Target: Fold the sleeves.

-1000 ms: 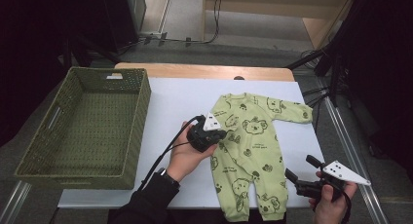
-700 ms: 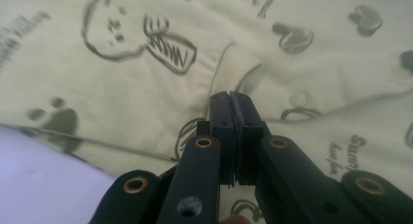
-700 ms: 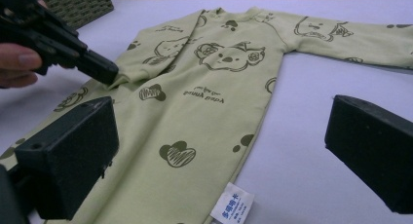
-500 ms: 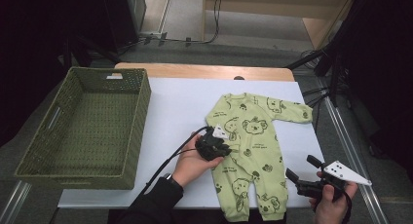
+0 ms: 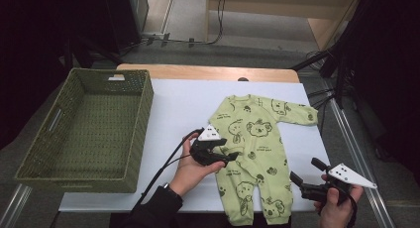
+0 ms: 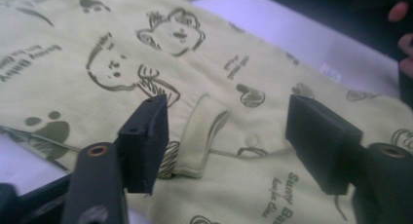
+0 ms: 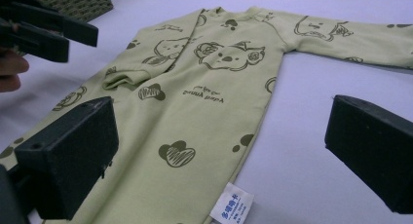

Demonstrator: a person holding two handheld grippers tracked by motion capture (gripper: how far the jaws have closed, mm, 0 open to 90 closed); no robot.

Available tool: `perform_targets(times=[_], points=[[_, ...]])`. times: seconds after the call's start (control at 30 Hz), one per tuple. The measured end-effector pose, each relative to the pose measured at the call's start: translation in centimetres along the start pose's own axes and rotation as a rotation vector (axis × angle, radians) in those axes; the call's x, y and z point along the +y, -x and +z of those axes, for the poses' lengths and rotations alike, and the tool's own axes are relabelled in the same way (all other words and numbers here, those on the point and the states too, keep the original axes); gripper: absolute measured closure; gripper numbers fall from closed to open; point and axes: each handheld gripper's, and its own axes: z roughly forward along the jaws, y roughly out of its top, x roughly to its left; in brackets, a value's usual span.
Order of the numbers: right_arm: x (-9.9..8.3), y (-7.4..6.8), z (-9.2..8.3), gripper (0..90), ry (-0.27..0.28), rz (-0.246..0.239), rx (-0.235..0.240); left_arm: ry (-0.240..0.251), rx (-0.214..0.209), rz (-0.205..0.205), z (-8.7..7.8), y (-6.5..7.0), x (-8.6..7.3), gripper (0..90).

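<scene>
Currently your left gripper [image 5: 229, 156] sits low over the left side of the green baby romper [image 5: 257, 153], whose near sleeve is folded across the body; its jaws have just been opening and now stand apart with the sleeve cuff [image 6: 202, 136] lying between them, the pads not pressing on it. You have the romper flat on the white table [image 5: 178, 109], front up, neck toward the far edge, legs toward you, the far sleeve stretched out to the right. Your right gripper [image 5: 303, 177] rests near the table's front right corner, just beside the romper's right leg, jaws wide, nothing between them. A woven green basket [image 5: 124, 139] stands at the table's left, well apart from the romper
</scene>
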Motion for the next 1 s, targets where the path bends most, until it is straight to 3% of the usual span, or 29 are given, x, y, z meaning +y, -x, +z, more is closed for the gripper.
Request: perform_targets(times=[0.23,0.7,1.0], points=[[0.0,0.0,0.1,0.0,-0.005,-0.006,-0.004,0.061,0.034,0.005,-2.1,0.1,-0.5,13.5],[0.0,0.0,0.2,0.0,-0.009,-0.01,-0.008,0.131,0.06,-0.016,-6.0,0.1,-2.9,1.1],[-0.1,0.0,0.2,0.0,-0.011,-0.013,-0.01,0.148,0.099,-0.019,-8.0,0.2,-4.5,0.0]])
